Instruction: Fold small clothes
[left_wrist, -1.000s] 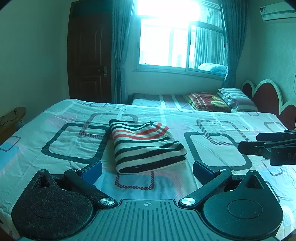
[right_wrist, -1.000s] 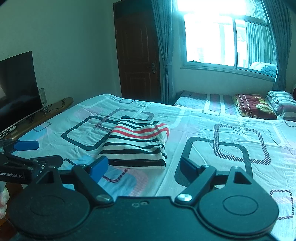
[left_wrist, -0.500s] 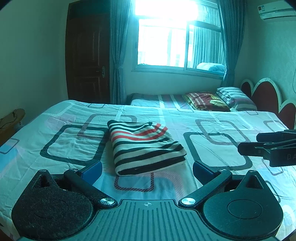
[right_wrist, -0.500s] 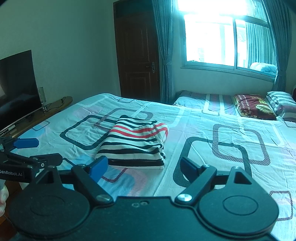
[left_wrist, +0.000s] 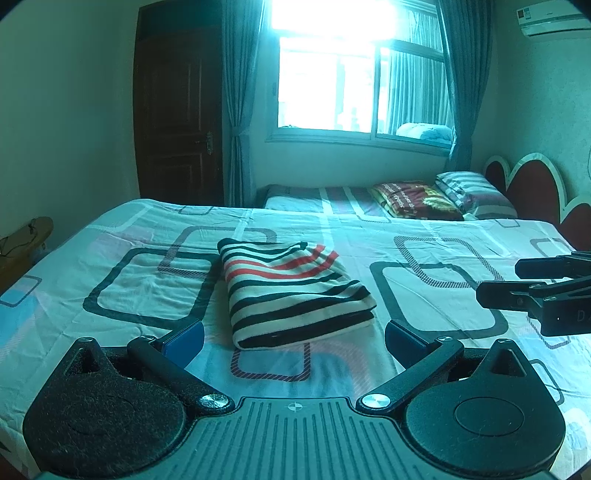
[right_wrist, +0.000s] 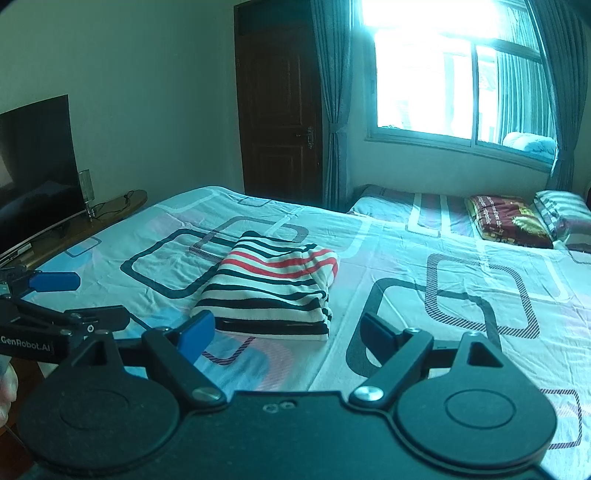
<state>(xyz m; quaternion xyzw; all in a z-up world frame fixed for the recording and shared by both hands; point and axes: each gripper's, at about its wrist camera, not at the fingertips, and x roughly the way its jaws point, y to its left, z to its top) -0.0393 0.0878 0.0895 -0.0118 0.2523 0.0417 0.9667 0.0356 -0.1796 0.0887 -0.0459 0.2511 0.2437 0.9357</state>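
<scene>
Bedroom setup: big bed (left_wrist: 110, 280) with a patterned sheet takes up nearly everything, window (left_wrist: 354, 74) blowing out the far wall, dark door (right_wrist: 280, 122) far left, TV (right_wrist: 37, 166) on a low stand along the left wall.

Striped garment (left_wrist: 291, 295) sits on the sheet as a tidy folded bundle, roughly mid-bed, just past both tools. Left gripper (left_wrist: 293, 338) has its jaws spread wide with nothing in them, hanging near the bundle's near edge. Right gripper (right_wrist: 286, 332) is the same: wide apart, empty, its blue pad (right_wrist: 195, 334) just beside the bundle's near-left corner but I can't tell if it's actually touching.

My guess is the folding is basically done. What could go wrong from here:
- a pad brushing that near edge on the way out and dragging the top layer open, since it's soft knit and the layers just lie loose
- the two tools clipping each other; they sit close side by side, each showing in the other's view

Room-wise, loads of open sheet to the right and far side. Left is tighter, with the bed edge and the TV stand (right_wrist: 110, 206) near. Pillows (left_wrist: 472, 195) are well away at the far right.
</scene>
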